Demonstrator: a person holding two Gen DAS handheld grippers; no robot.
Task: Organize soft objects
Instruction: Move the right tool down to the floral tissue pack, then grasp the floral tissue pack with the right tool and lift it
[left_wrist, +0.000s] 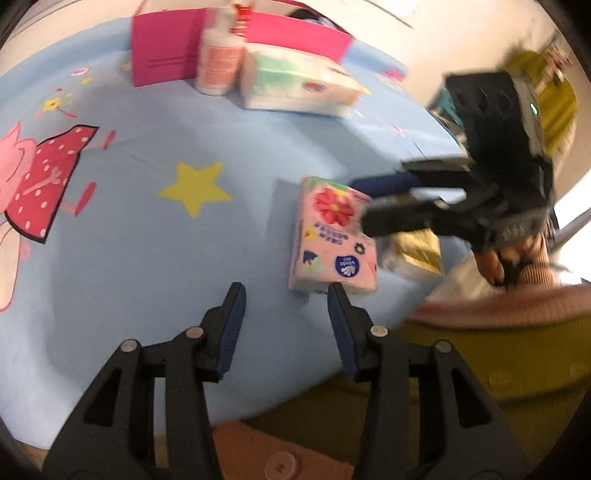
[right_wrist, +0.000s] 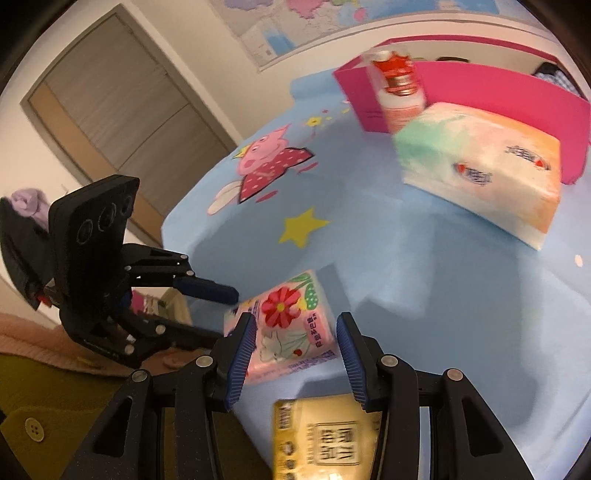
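Blue cloth with a cartoon pig and a yellow star covers the table. Both grippers are open and hold nothing. The left gripper hangs over the near edge, with one fingertip just beside the pink tissue pack. The right gripper has its fingers on each side of that same pink pack, not squeezing it. A yellow tissue pack lies under the right gripper at the near edge. Farther back sit a big tissue pack, a white bottle and a pink box near the far edge.
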